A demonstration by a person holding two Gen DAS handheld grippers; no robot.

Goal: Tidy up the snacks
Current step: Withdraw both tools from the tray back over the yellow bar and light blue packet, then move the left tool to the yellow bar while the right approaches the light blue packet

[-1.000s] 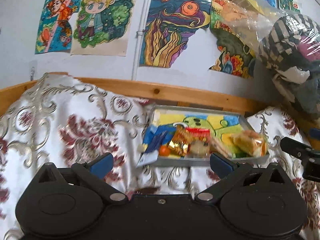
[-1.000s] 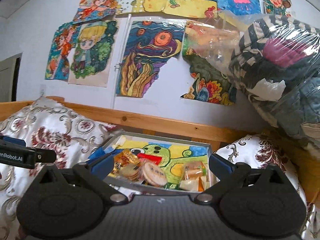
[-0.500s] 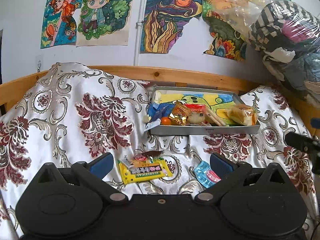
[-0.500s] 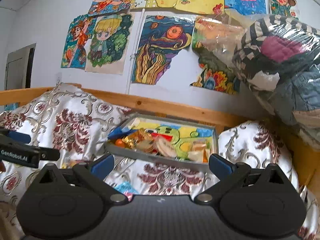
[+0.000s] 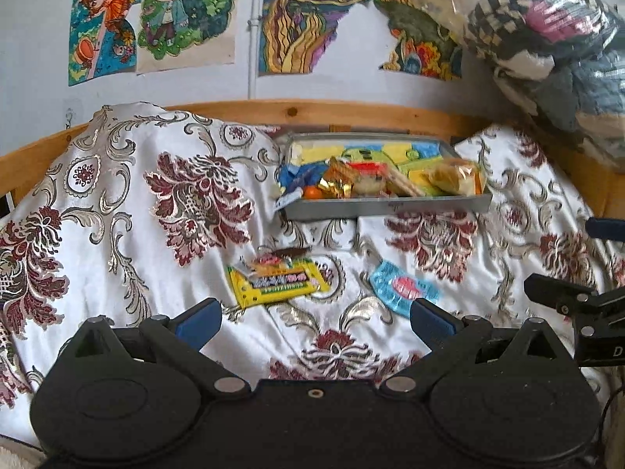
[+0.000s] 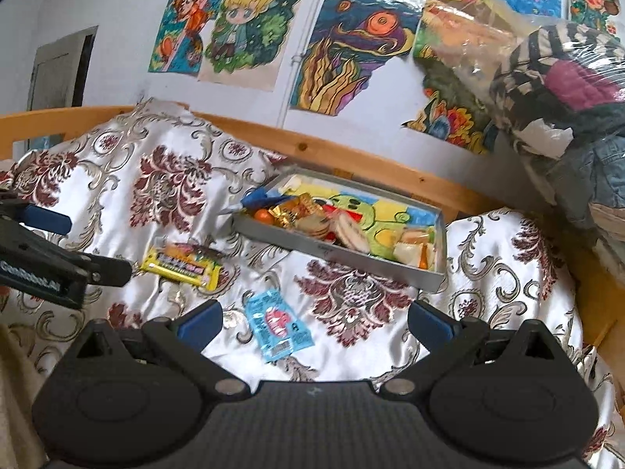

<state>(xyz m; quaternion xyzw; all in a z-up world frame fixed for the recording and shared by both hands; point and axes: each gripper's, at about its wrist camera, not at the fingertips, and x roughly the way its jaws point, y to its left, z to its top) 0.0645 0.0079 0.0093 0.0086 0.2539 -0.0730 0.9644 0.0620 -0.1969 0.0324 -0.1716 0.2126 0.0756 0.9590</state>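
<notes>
While both claws are held wide and empty, the light-blue flat snack sachet (image 6: 278, 326) is noted just ahead of the right claw (image 6: 314, 318), long axis pointing away; the left claw (image 5: 314, 318) faces the yellow wrapped bar (image 5: 278, 283).

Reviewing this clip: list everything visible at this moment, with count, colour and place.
Tray: one, grey, on the bedspread by the wooden rail, holding assorted wrapped snacks.
Yellow snack packet: one, on the cloth in front of the tray, a small wrapper lying on its far edge.
Blue snack packet: one, light blue with pink, on the cloth, right of the yellow one.
Bedspread: one, white with maroon and silver florals.
Wooden rail: one, pale wood, behind the tray.
Drawings: several, multicoloured, on the wall.
Plastic bag of clothes: one, clear, far right.
Left tongs: black, blue pads, open, empty.
Right tongs: the same, open, empty.
</notes>
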